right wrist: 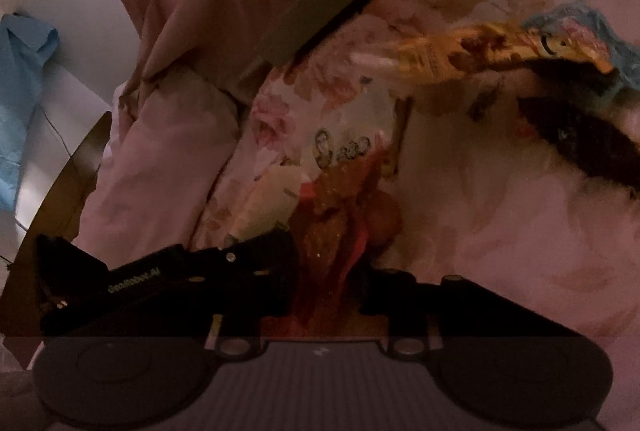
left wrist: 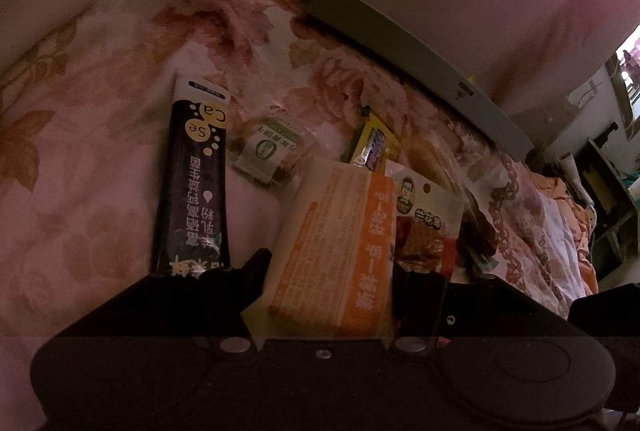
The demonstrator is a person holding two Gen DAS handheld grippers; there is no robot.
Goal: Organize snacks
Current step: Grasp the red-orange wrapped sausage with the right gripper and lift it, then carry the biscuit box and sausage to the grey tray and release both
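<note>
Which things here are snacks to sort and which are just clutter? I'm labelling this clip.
Part of the job:
- orange-and-white packet, between the left gripper's fingers
- red snack pouch, between the right gripper's fingers
- dark stick sachet
- small green-labelled packet
- yellow bar

Just lying about:
- floral bedcover
- grey flat box
- blue cloth

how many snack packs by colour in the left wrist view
dark purple stick sachet: 1
green-and-white clear biscuit wrapper: 1
yellow-and-purple candy wrapper: 1
orange-and-cream flat pack, between the left gripper fingers: 1
white-and-red spicy snack pouch: 1
total: 5
</note>
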